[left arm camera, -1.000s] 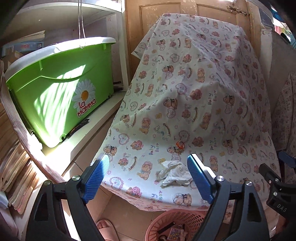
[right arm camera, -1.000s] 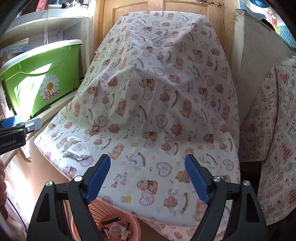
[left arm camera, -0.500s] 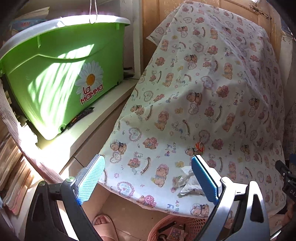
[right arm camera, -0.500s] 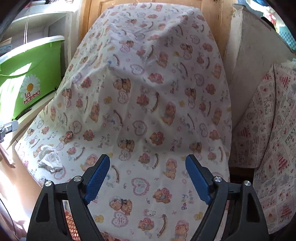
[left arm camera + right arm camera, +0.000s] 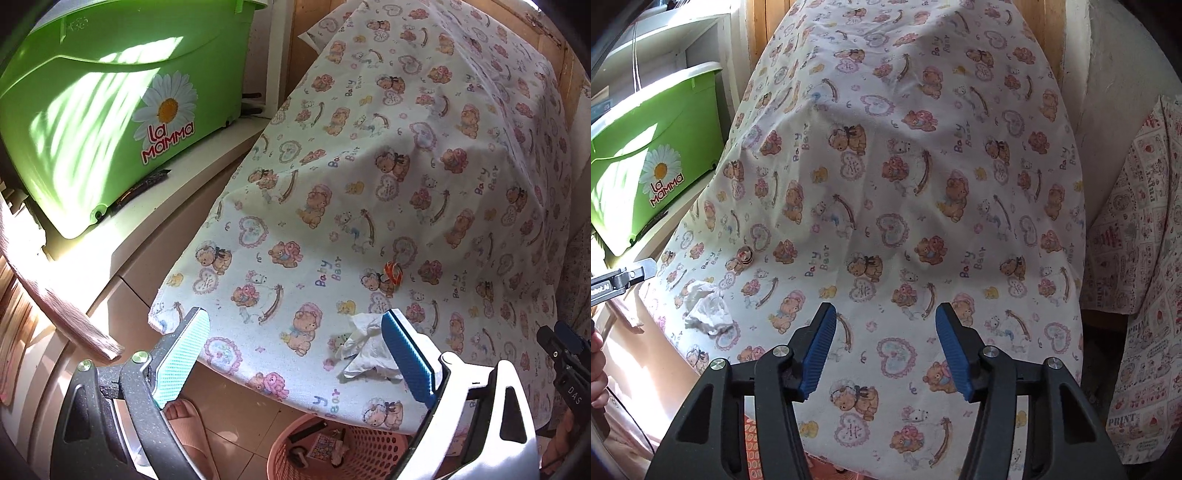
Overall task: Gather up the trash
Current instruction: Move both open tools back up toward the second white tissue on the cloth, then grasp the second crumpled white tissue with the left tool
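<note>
A crumpled white tissue (image 5: 364, 349) lies near the front edge of the bear-print cloth (image 5: 406, 184) that covers the table. A small orange wrapper (image 5: 392, 272) lies just beyond it. My left gripper (image 5: 295, 354) is open and empty, with its right finger over the tissue's right side. In the right wrist view the tissue (image 5: 707, 312) and the wrapper (image 5: 745, 255) lie at the left. My right gripper (image 5: 885, 347) is open and empty above the middle of the cloth (image 5: 905, 166).
A pink perforated basket (image 5: 354, 452) with some items in it stands on the floor under the table's front edge. A green tub (image 5: 92, 110) sits on a white shelf at the left. A foot in a pink slipper (image 5: 184, 421) is below. Another patterned cloth (image 5: 1137, 295) hangs at the right.
My left gripper has moved left and down toward the table's front edge, so the tissue now lies by its right finger. My right gripper has moved forward over the cloth and its jaws have narrowed.
</note>
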### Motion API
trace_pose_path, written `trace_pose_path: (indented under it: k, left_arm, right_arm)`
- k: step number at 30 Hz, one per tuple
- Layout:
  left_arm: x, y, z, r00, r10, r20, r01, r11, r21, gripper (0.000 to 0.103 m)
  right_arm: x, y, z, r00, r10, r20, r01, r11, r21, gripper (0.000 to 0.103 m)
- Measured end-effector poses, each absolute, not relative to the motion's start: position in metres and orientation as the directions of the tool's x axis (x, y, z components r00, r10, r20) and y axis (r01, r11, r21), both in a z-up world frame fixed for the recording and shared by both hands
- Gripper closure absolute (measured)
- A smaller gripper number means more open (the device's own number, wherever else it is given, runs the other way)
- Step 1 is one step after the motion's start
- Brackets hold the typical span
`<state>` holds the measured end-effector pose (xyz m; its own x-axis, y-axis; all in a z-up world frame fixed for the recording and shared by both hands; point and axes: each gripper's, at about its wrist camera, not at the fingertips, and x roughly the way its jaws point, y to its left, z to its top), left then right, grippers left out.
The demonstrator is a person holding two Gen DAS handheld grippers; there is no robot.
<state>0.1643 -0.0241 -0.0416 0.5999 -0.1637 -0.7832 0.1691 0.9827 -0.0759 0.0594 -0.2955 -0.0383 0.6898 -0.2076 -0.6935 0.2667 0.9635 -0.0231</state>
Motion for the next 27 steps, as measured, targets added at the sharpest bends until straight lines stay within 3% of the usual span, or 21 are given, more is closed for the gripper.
trace_pose_path:
  k: [21, 24, 27]
  left_arm:
    - [0.169, -0.034, -0.058, 0.552, -0.186, -0.813, 0.211, 0.974, -0.079, 0.01]
    - [0.171, -0.039, -0.068, 0.509, -0.229, -0.83, 0.248, 0.962, -0.113, 0.017]
    - [0.179, -0.036, -0.07, 0.461, -0.317, -0.829, 0.246, 0.943, -0.224, 0.027]
  right_arm:
    - [0.063, -0.293, -0.04, 0.7, -0.258, -0.665, 0.299, 0.953, -0.055, 0.039]
    - [0.065, -0.294, -0.041, 0.695, -0.242, -0.677, 0.292, 0.955, -0.042, 0.039]
    - [0.067, -0.298, -0.04, 0.698, -0.182, -0.693, 0.274, 0.962, 0.023, 0.039]
